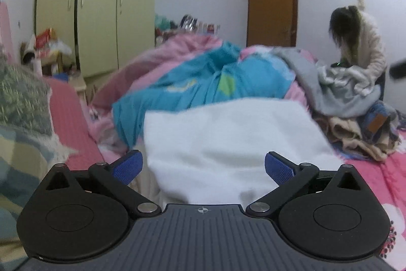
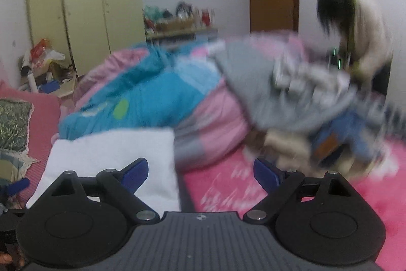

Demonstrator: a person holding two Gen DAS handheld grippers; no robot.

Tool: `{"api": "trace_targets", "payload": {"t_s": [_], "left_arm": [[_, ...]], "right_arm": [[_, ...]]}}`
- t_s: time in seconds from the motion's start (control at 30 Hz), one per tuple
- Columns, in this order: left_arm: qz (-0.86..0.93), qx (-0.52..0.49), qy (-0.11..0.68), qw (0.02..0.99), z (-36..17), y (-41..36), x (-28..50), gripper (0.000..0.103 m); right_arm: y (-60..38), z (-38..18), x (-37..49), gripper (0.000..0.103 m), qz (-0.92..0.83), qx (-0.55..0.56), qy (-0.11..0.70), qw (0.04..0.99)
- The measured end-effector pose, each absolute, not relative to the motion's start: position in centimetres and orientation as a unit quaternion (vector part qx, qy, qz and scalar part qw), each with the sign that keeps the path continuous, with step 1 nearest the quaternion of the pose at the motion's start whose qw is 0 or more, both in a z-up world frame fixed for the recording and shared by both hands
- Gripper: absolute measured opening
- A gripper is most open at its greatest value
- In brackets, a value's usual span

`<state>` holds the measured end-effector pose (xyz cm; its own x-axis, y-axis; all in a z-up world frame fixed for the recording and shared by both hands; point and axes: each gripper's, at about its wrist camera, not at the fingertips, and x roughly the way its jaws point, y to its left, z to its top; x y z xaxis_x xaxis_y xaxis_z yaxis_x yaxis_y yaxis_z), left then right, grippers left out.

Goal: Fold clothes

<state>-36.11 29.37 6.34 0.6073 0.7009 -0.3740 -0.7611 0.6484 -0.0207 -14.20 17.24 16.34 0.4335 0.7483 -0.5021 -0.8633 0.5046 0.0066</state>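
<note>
White folded cloth point(image 1: 228, 144) lies on the pink bed point(image 2: 228, 184), near both my claws. My left claw point(image 1: 203, 166) and right claw point(image 2: 200, 174) are wide open, holding nothing.

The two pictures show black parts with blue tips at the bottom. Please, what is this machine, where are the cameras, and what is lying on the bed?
There is no robot here. A person holds one two-finger tool in each hand, and each carries a wide-angle camera looking forward along its fingers. One picture comes from the left gripper, the other from the right gripper. The blue tips are finger pads. Both grippers are open and hold nothing. On the pink bed sheet lies a folded white cloth, behind it a blue and pink quilt, and to the right a pile of clothes. A second person bends over that pile.
</note>
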Motion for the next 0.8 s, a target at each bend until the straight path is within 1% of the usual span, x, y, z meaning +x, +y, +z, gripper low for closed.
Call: {"api": "trace_targets", "payload": {"t_s": [0.1,0.2,0.27,0.37,0.57,0.8], "left_arm": [[0.391,-0.114,0.169,0.898,7.8,29.0,-36.6,0.103],[0.406,-0.169,0.185,0.879,9.0,28.9,-36.9,0.103],[0.437,-0.211,0.187,0.854,9.7,28.7,-37.1,0.103],[0.438,-0.237,0.176,0.849,10.3,27.8,-37.6,0.103],[0.401,-0.175,0.191,0.879,11.0,24.2,-36.7,0.103],[0.337,-0.112,0.221,0.908,11.0,21.6,-35.3,0.103]], "right_arm": [[15.9,19.7,-15.7,0.094,0.496,-0.142,0.197,0.834],[14.9,22.6,-17.1,0.094,0.498,-0.157,0.207,0.827],[13.5,23.9,-18.5,0.097,0.489,-0.155,0.189,0.837],[11.9,24.4,-20.7,0.097,0.490,-0.175,0.152,0.840],[10.7,23.5,-21.4,0.097,0.510,-0.187,0.189,0.818],[9.0,23.2,-19.5,0.097,0.491,-0.140,0.243,0.825]]}}
